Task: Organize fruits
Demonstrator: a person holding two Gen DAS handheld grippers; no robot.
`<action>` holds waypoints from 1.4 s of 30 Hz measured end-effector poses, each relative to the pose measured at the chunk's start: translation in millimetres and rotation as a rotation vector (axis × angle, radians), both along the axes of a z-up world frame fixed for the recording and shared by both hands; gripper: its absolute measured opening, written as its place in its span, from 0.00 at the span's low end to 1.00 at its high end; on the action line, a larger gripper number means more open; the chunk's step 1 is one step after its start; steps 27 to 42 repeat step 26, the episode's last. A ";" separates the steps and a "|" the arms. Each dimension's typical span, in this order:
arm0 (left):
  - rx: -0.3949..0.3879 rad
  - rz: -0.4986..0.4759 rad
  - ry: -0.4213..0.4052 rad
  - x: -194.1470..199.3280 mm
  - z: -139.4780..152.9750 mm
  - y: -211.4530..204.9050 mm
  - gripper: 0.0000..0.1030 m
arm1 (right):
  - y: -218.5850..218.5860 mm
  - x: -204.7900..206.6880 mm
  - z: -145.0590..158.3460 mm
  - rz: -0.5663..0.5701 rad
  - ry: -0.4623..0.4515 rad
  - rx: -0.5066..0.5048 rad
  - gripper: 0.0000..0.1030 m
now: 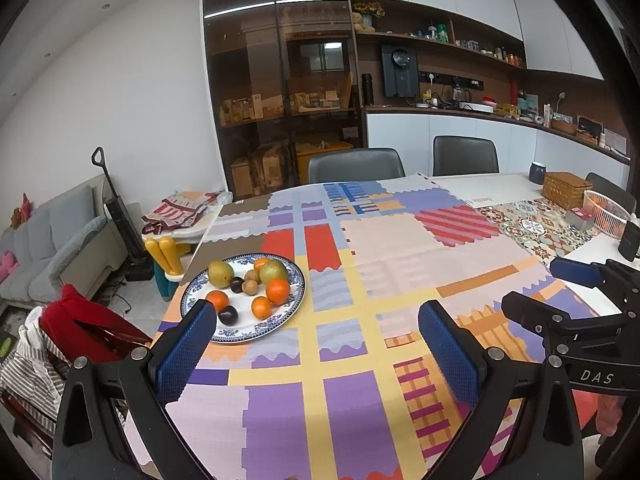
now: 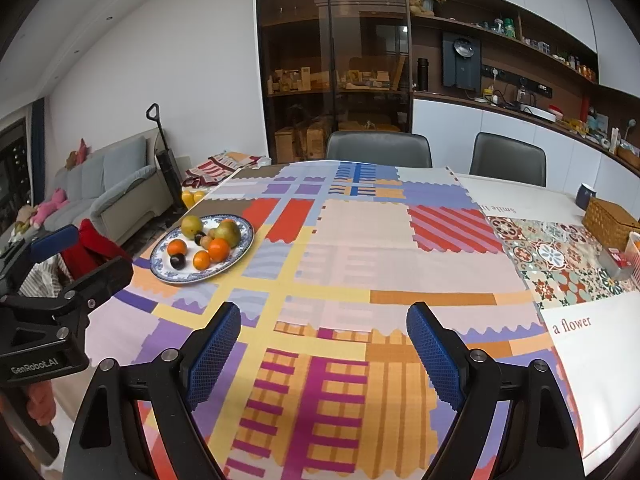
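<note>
A blue-and-white plate (image 1: pixel 294 276) (image 2: pixel 244 240) sits on the patchwork tablecloth at the table's left side. It holds several fruits: oranges (image 1: pixel 277 290) (image 2: pixel 218 249), green pears (image 1: pixel 220 273) (image 2: pixel 228 233), dark plums (image 1: pixel 228 315) (image 2: pixel 177 261) and small brown fruits (image 1: pixel 250 287). My left gripper (image 1: pixel 316 344) is open and empty, above the table's near edge, its left finger just in front of the plate. My right gripper (image 2: pixel 323 342) is open and empty, over the cloth to the right of the plate. Each gripper also shows in the other's view, the right one (image 1: pixel 576 280) and the left one (image 2: pixel 76 256).
Two grey chairs (image 1: pixel 356 165) (image 2: pixel 508 157) stand at the far side. At the right end are a wicker box (image 1: pixel 566 189) (image 2: pixel 612 220), a white mesh basket (image 1: pixel 606 212) and a dark cup (image 2: pixel 585 195). A red cloth (image 1: pixel 80 320) hangs off the table's left.
</note>
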State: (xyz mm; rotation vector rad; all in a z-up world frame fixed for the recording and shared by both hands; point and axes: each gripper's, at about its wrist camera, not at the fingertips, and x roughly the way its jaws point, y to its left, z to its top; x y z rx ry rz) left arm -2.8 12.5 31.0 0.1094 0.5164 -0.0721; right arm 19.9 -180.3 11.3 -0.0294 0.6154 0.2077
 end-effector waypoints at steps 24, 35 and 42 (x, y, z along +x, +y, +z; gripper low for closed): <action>-0.007 -0.005 0.003 6.3 -4.5 -1.0 1.00 | -1.3 2.4 -6.2 -0.005 0.015 -0.001 0.83; -0.007 -0.001 0.009 8.5 -6.4 -0.9 1.00 | -1.5 4.3 -8.7 -0.005 0.020 -0.001 0.83; -0.007 -0.001 0.009 8.5 -6.4 -0.9 1.00 | -1.5 4.3 -8.7 -0.005 0.020 -0.001 0.83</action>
